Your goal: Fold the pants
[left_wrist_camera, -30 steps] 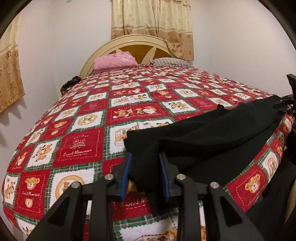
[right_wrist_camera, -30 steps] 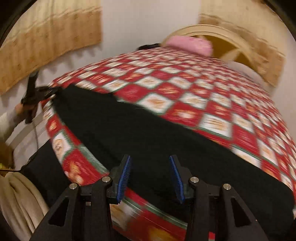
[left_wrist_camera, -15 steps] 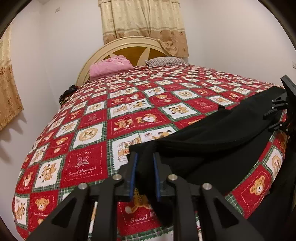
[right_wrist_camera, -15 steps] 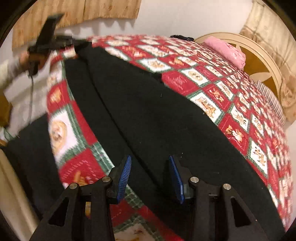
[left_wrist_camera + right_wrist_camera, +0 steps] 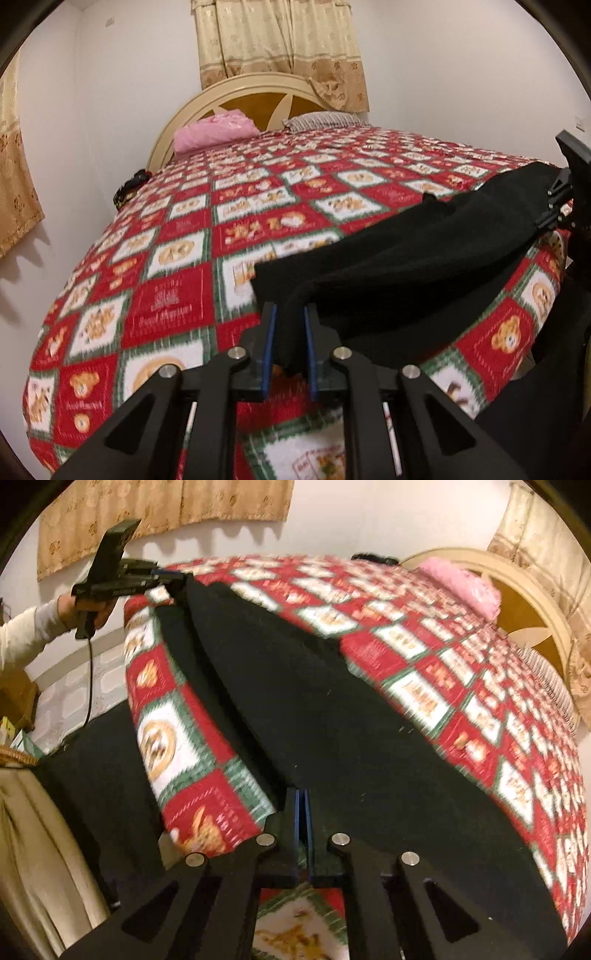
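Black pants [image 5: 406, 266] lie stretched along the near edge of a bed with a red, green and white teddy-bear quilt [image 5: 177, 302]. My left gripper [image 5: 288, 332] is shut on one end of the pants, which bunch between its blue pads. In the right wrist view the pants [image 5: 332, 720] run across the quilt [image 5: 461, 664]. My right gripper [image 5: 301, 808] is shut on the near edge of the pants. The left gripper [image 5: 173, 583] shows there at the far end, pinching the cloth. The right gripper [image 5: 554, 206] shows at the left wrist view's right edge.
A pink pillow [image 5: 214, 129] and a striped pillow [image 5: 325, 120] lie by the cream headboard [image 5: 258, 88]. Beige curtains [image 5: 280, 48] hang behind. Dark cloth [image 5: 92, 775] and a cream cloth [image 5: 40, 849] hang beside the bed. White walls surround the bed.
My right gripper has closed from open onto the pants' near edge. My left gripper closed on the pants end and has lifted it slightly, drawing the cloth taut.
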The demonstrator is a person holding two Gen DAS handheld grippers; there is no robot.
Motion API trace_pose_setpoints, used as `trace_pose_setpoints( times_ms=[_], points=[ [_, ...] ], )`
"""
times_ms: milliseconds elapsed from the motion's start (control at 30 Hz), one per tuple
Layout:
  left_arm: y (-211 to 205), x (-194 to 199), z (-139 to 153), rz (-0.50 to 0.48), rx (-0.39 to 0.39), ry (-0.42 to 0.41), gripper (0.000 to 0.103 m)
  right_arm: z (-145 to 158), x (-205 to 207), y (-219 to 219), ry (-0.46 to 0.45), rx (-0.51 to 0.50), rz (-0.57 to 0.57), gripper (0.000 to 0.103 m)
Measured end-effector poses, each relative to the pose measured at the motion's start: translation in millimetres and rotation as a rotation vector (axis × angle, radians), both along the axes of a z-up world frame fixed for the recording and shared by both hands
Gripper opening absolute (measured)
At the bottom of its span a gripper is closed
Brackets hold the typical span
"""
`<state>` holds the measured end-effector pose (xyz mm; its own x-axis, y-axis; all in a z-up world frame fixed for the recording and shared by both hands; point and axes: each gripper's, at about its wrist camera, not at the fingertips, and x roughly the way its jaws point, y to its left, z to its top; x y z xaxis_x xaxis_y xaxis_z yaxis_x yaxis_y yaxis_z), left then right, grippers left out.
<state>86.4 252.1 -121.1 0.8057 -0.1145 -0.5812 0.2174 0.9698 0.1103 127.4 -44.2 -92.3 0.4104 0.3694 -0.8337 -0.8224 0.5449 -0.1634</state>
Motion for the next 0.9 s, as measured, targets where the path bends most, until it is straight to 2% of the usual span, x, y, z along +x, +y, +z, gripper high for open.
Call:
trace_pose_setpoints(
  times_ms=[100,133,233,300,433,567,600,667,700,733,767,900],
  points=[
    [0.5,-6.9,-2.3,0.005,-0.004,-0.001,0.016,-15.5,-6.2,1.8,0.023,-0.026,0.015,0.002],
    [0.4,-7.8,-2.9,0.014,0.007,-0.002,0.021,-17.3,-6.3,1.3,0.022,-0.028,0.012,0.002],
    [3.4,-10.0,-6.4,0.027,0.020,0.014,0.025,-17.7,-1.1,-1.3,0.043,-0.014,0.003,0.002],
    [5.1,-14.0,-8.4,0.039,0.059,0.023,0.029,-19.3,0.5,-0.5,0.044,-0.023,0.009,0.002],
    [28.4,-29.6,-17.2,0.136,0.143,0.069,0.030,-20.3,-4.3,1.0,0.021,-0.046,0.034,0.003],
    [55.6,-39.2,-14.7,0.253,0.110,0.073,0.030,-17.1,-3.1,-4.3,0.043,-0.041,0.051,0.007],
    [55.7,-42.5,-9.0,0.266,0.083,0.052,0.030,-13.4,-1.7,-6.6,0.049,-0.036,0.048,0.010],
    [48.3,-43.5,6.8,0.260,0.029,-0.010,0.032,-4.7,0.0,-10.5,0.051,-0.020,0.049,0.027],
    [42.4,-41.6,12.6,0.241,0.005,-0.029,0.034,1.6,1.7,-12.6,0.054,-0.004,0.050,0.042],
    [32.8,-38.4,19.1,0.215,-0.015,-0.054,0.040,6.8,3.9,-14.1,0.060,0.014,0.048,0.048],
    [21.7,-33.6,23.8,0.188,-0.027,-0.074,0.045,12.3,6.8,-15.6,0.067,0.039,0.043,0.051],
    [-18.9,-5.0,28.0,0.074,-0.069,-0.081,0.046,29.2,27.4,-12.4,0.094,0.145,0.001,0.051]
  ],
)
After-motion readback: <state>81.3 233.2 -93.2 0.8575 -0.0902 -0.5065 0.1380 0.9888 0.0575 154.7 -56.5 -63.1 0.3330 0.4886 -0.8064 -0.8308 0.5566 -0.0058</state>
